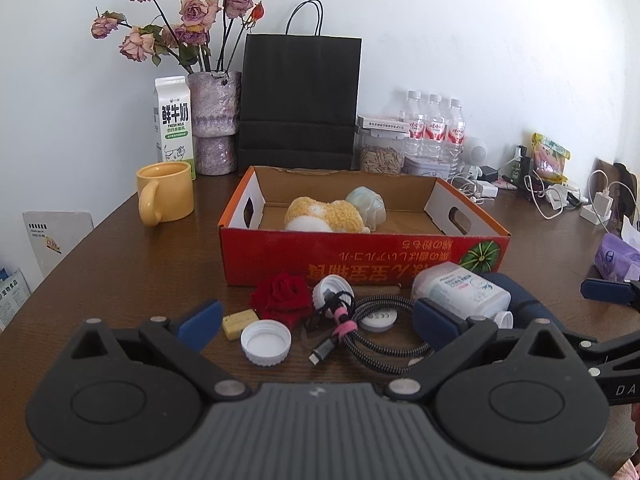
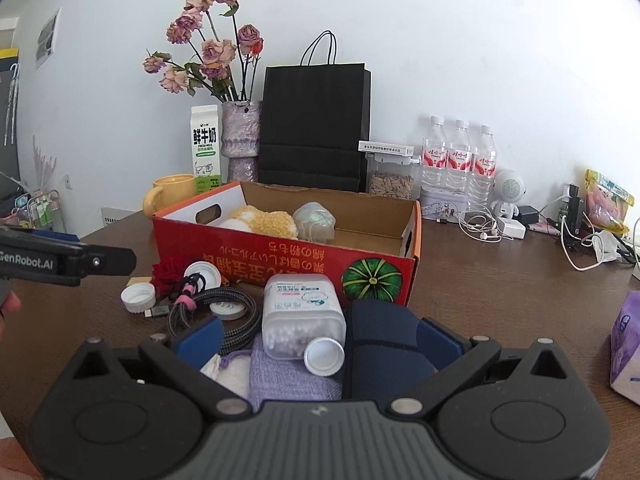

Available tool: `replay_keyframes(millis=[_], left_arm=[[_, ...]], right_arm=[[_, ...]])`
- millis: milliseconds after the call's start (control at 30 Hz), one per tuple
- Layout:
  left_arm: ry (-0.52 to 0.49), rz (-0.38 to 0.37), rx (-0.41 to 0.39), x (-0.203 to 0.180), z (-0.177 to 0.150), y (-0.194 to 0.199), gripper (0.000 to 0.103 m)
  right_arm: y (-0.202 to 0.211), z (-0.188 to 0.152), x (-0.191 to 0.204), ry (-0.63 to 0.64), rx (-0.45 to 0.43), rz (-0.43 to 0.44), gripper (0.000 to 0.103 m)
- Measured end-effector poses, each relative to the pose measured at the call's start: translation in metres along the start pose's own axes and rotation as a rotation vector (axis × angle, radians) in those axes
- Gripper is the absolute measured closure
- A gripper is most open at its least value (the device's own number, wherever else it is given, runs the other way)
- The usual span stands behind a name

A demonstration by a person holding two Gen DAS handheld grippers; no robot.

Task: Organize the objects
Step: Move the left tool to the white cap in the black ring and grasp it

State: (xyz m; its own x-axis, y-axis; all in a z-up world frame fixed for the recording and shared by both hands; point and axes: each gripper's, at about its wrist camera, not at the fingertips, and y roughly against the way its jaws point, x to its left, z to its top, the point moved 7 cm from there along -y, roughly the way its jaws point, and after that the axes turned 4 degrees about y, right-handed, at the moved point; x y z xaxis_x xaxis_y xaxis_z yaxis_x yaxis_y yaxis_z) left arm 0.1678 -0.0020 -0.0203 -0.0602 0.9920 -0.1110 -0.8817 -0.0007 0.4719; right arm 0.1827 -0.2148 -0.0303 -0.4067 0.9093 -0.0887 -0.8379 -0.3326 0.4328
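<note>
Red cardboard box (image 1: 360, 254) sits mid-frame in left wrist view, open top, w/ a yellow-white plush (image 1: 320, 216) and a pale green lump (image 1: 368, 202) inside, touching each other. Brown wood table (image 1: 120, 280) under everything.

Left gripper (image 1: 316, 322) at bottom centre of its view, jaws wide open, nothing between the blue pads. Just ahead of it, in front of the box: red rose (image 1: 282, 296), small yellow block (image 1: 239, 322) beside the left pad, white cap (image 1: 266, 342), 2nd white cap (image 1: 332, 292) w/ a braided cable (image 1: 384, 338) bundled by a pink tie, round white disc (image 1: 378, 318) inside the cable loop.

Right gripper (image 2: 320, 340) at bottom centre of right wrist view, jaws also open wide, gripping nothing. Between its pads lie a clear bottle (image 2: 304, 316) on its side, white pellets inside, cap toward the camera, plus a navy fabric roll (image 2: 384, 340) touching the bottle's right side. Lilac knit cloth (image 2: 292, 376) under the bottle, white pouch (image 2: 224, 372) lower left of it.

Upper left of both views: vase of dried roses (image 1: 214, 120), milk carton (image 1: 174, 124), yellow mug (image 1: 166, 192). Black paper bag (image 1: 298, 104) behind the box; 3 water bottles (image 1: 436, 128) upper right. Purple tissue pack (image 2: 628, 344) at right edge.
</note>
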Motion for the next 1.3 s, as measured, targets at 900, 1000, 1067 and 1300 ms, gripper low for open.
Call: replay_keyframes(millis=[900, 1000, 1067, 1300], left_arm=[[-0.157, -0.142, 0.141, -0.055, -0.075, 0.005, 0.049], [-0.157, -0.145, 0.151, -0.057, -0.077, 0.001, 0.054], [-0.155, -0.140, 0.157, -0.058, -0.078, -0.002, 0.055], [-0.153, -0.134, 0.166, -0.058, -0.080, -0.007, 0.060]], right_arm=[[0.029, -0.060, -0.002, -0.040, 0.105, -0.009, 0.000], [0.030, -0.062, -0.001, -0.037, 0.113, -0.005, 0.003], [0.031, -0.064, 0.000, -0.036, 0.122, 0.007, 0.014], [0.027, -0.071, 0.007, -0.055, 0.148, 0.066, 0.035]])
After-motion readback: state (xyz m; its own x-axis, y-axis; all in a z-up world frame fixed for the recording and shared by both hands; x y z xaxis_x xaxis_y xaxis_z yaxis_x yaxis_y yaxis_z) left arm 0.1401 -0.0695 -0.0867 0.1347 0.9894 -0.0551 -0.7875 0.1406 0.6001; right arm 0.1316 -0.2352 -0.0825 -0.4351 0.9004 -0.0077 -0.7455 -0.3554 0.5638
